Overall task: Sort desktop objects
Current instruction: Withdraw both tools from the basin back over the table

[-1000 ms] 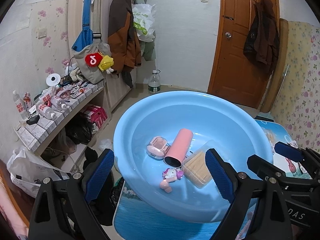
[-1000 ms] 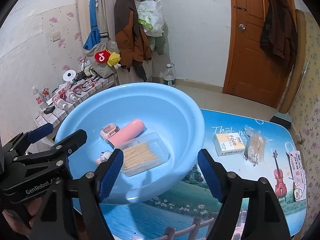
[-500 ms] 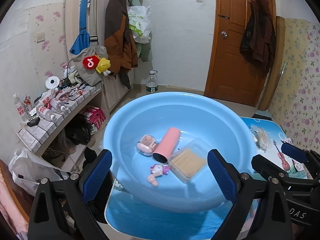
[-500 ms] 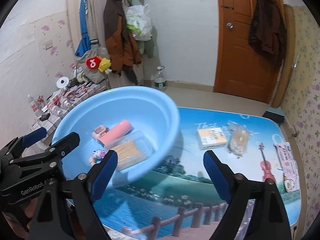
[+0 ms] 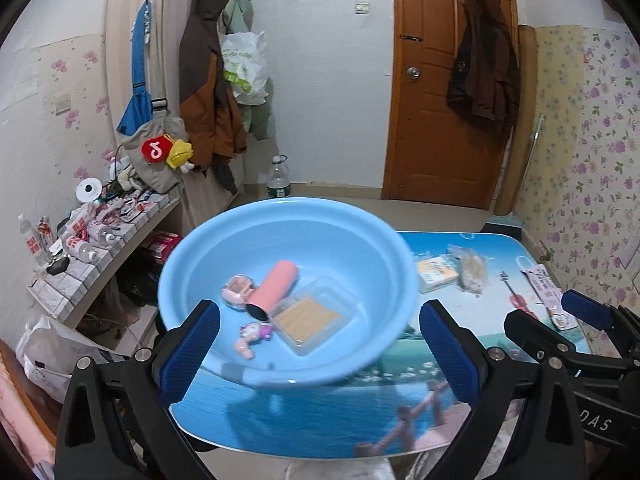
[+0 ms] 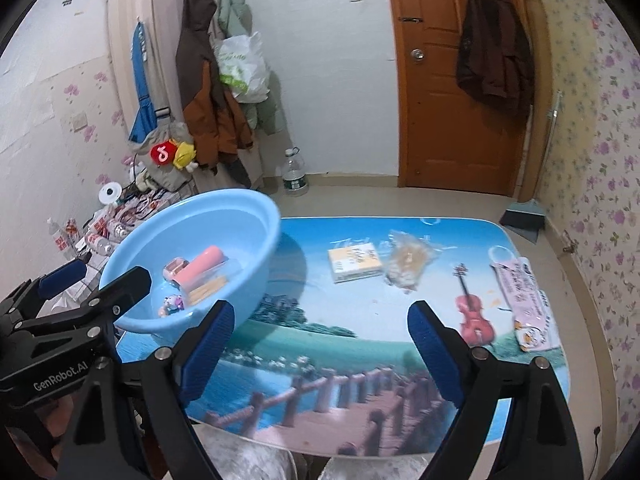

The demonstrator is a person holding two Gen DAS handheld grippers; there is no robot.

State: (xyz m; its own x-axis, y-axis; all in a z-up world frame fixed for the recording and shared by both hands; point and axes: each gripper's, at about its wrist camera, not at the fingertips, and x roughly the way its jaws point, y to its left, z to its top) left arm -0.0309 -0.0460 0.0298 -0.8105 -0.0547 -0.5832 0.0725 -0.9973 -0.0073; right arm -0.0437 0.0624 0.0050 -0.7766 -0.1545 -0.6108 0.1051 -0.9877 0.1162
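With the left gripper opening empty near the blue basin and the right gripper wide and empty, the tissue pack at twelve o'clock was best pinched across its short sides.

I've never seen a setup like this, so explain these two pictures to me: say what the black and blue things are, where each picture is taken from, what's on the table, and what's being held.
A person holds a hand-operated claw in each hand; no robot arm is involved. Each picture comes from a wide-angle camera riding on one claw, looking forward between its blue-padded fingers. The left claw is opening and the right claw is open; both are empty. On the picture-printed table sits a round light-blue plastic basin holding a pink cylinder, a clear box of sticks, a small pink case and a little toy figure. Outside it lie a yellow-and-white packet, a clear bag and a pink flat packet.
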